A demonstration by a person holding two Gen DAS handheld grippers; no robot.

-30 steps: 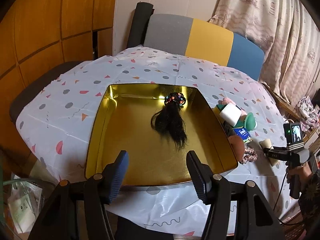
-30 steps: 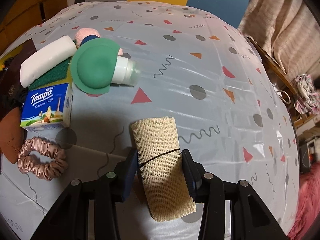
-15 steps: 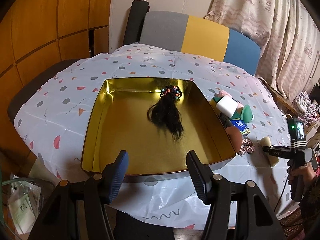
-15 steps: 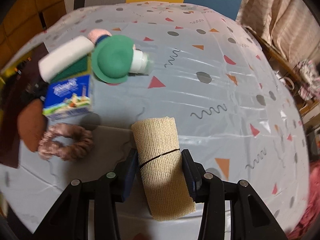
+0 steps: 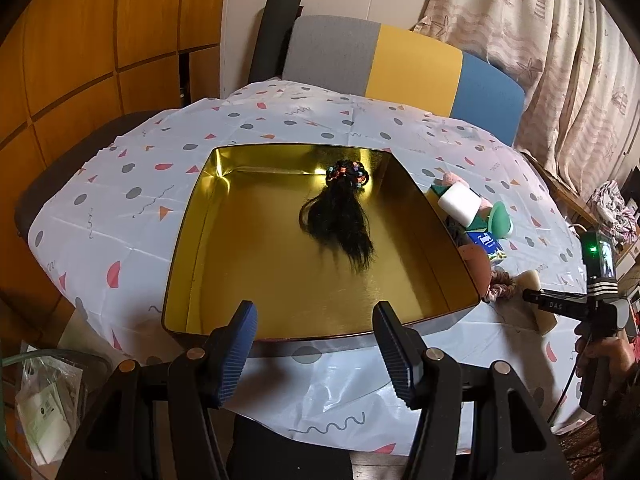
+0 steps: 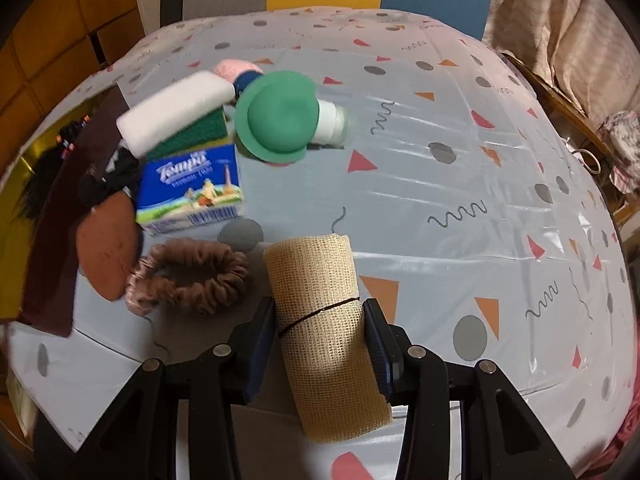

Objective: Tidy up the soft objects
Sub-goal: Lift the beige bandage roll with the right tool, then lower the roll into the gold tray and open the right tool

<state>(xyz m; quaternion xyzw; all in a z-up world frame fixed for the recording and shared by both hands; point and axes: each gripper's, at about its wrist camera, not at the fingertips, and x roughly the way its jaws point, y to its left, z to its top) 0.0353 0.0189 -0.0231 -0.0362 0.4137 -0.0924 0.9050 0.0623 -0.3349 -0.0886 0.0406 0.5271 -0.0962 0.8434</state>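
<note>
A beige mesh roll (image 6: 324,312) tied with a thin black band is clamped in my right gripper (image 6: 320,318), lifted just off the patterned tablecloth. In the left wrist view the same roll (image 5: 536,296) shows at the far right beside the right gripper (image 5: 560,307) and a hand. My left gripper (image 5: 314,330) hangs open near the front edge of the gold tray (image 5: 208,184), with nothing between its fingers. A black hairpiece with a beaded band (image 5: 340,216) lies inside the tray.
Left of the roll lie a pink scrunchie (image 6: 192,280), a brown pad (image 6: 106,248), a Tempo tissue pack (image 6: 190,190), a white and green sponge (image 6: 176,116) and a green-capped bottle (image 6: 280,116). A chair (image 5: 400,68) stands behind the table, curtains (image 5: 540,40) at right.
The right gripper has carried the roll leftward, so the scrunchie, tissue pack and tray edge now sit closer. The left gripper's view has drawn back a little from the tray.
</note>
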